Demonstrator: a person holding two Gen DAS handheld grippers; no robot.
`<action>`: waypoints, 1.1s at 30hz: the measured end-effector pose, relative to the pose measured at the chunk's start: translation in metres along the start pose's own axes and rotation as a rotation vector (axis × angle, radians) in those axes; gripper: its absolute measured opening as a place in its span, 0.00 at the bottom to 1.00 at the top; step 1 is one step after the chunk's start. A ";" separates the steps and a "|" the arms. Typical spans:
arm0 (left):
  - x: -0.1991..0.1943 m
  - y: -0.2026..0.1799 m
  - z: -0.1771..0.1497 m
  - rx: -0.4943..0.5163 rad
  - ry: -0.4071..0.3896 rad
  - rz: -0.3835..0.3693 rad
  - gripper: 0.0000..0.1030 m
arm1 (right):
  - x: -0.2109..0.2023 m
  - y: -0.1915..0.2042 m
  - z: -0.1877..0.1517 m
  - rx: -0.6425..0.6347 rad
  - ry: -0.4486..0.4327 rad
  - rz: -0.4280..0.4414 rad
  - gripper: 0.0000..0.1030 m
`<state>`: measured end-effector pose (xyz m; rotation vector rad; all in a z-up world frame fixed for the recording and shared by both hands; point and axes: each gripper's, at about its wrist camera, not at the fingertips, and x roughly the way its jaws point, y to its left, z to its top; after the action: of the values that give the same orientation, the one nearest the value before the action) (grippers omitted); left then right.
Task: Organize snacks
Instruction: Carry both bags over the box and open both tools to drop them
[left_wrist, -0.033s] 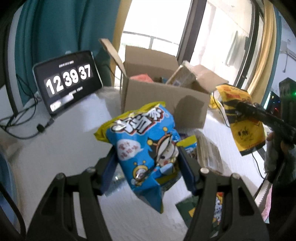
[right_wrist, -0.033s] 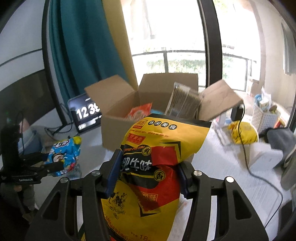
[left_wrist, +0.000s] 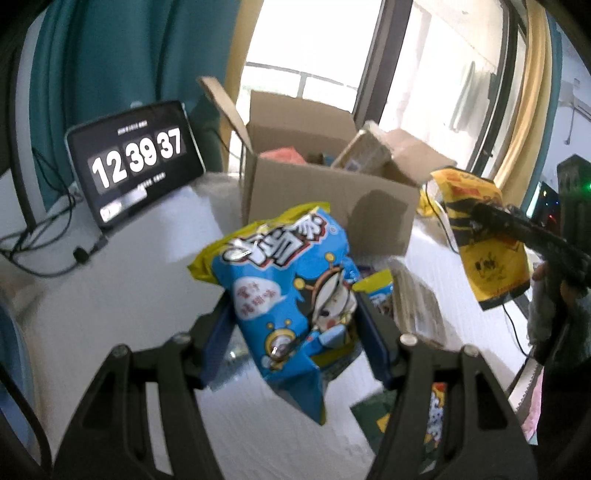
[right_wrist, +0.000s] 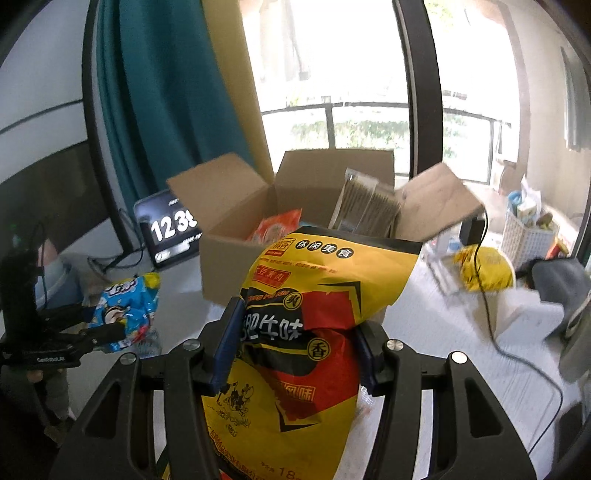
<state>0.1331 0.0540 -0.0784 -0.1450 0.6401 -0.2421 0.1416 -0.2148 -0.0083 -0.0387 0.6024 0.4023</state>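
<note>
While both hand-held grippers (left_wrist: 291, 325) (right_wrist: 295, 350) unmoved: L gripping blue bag (left_wrist: 291, 284), R yellow bag (right_wrist: 314, 332).

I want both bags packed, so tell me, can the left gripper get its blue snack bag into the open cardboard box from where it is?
Probably yes. The left gripper is shut on the blue snack bag, the cardboard box stands just ahead with flaps open, and nothing lies between. Packets already inside may crowd it.

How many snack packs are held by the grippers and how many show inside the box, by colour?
Blue bag, held in left gripper: 1
Yellow bag, held in right gripper: 1
Orange-red pack in cardboard box: 1
Tan-brown pack in box: 1
Total: 4
</note>
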 end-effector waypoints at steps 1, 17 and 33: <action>0.000 0.000 0.004 0.003 -0.007 0.002 0.62 | 0.001 -0.003 0.006 0.002 -0.011 -0.006 0.55; 0.015 -0.006 0.083 0.098 -0.145 0.057 0.62 | 0.047 -0.057 0.056 0.078 -0.069 -0.059 0.55; 0.064 -0.005 0.130 0.132 -0.161 0.089 0.62 | 0.139 -0.100 0.088 0.122 -0.006 -0.067 0.54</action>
<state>0.2609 0.0392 -0.0109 -0.0091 0.4678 -0.1842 0.3311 -0.2439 -0.0212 0.0590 0.6174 0.3005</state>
